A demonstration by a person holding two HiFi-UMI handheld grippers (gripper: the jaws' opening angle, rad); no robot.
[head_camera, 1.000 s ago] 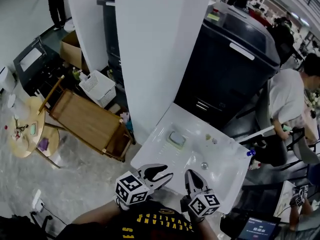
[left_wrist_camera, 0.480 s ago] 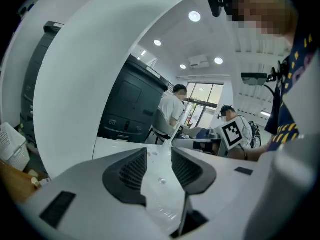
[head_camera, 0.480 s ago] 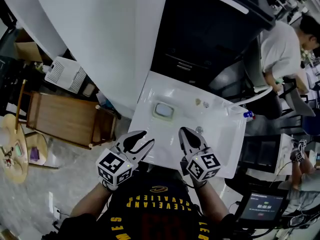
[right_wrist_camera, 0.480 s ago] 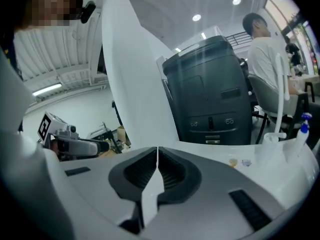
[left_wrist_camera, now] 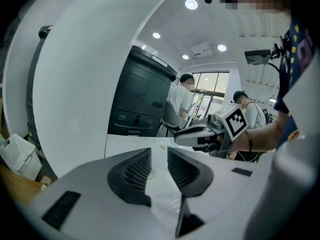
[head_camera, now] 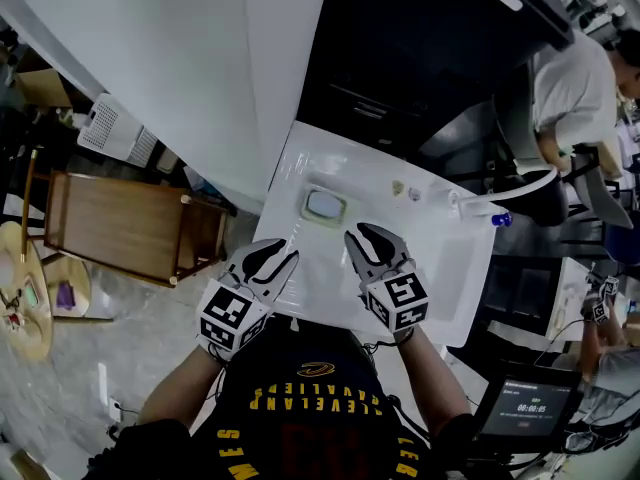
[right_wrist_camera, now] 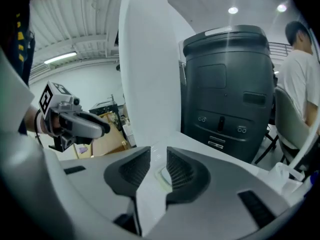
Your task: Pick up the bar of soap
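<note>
Left gripper [head_camera: 281, 252] hovered over near edge of white surface [head_camera: 440, 258], jaws narrowly apart, empty. Right gripper [head_camera: 360, 232] alongside, jaws opening, nothing between. Bar of soap [head_camera: 326, 205] lay in dish [head_camera: 307, 211] beyond, 11 o'clock from right jaws, untouched.

White surface [head_camera: 450, 258]: one bar of soap [head_camera: 326, 206], toward the far-left corner; two small bits [head_camera: 398, 187] near the far edge; one blue-capped bottle [head_camera: 485, 213] at the far-right corner. Floor: one wooden crate [head_camera: 120, 226], one white basket [head_camera: 118, 133].
</note>
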